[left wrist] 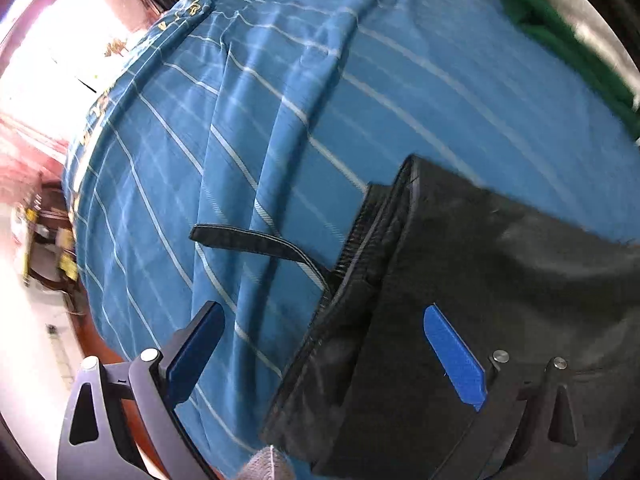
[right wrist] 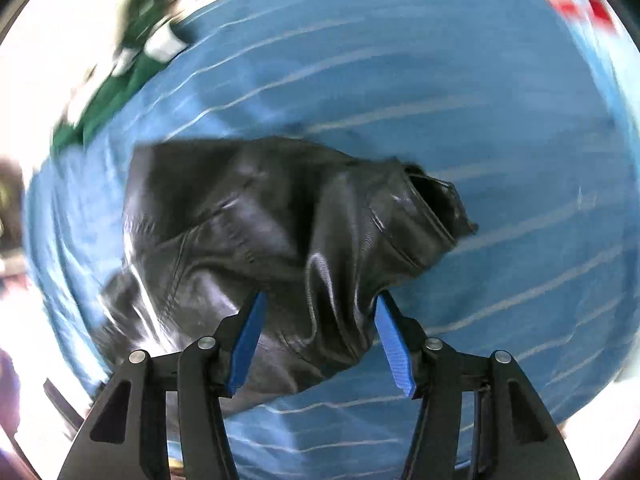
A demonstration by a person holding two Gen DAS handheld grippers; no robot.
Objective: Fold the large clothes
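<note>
A black leather jacket [right wrist: 256,224] lies crumpled on a blue bedsheet [right wrist: 400,80] with thin white stripes. In the left wrist view the jacket [left wrist: 480,300] fills the lower right, with its zipper edge and a loose black strap [left wrist: 256,242] lying on the sheet [left wrist: 320,80]. My left gripper [left wrist: 324,320] is open, with one finger over the sheet and the other over the jacket. My right gripper [right wrist: 320,304] is open, with its fingers on either side of a raised fold of the jacket.
A green garment [left wrist: 560,40] lies at the far edge of the bed; it also shows in the right wrist view [right wrist: 120,80]. The bed's left edge drops to a reddish-brown frame [left wrist: 92,344] and a pale floor [left wrist: 36,320]. A grey cloth tip [left wrist: 266,466] shows at the bottom.
</note>
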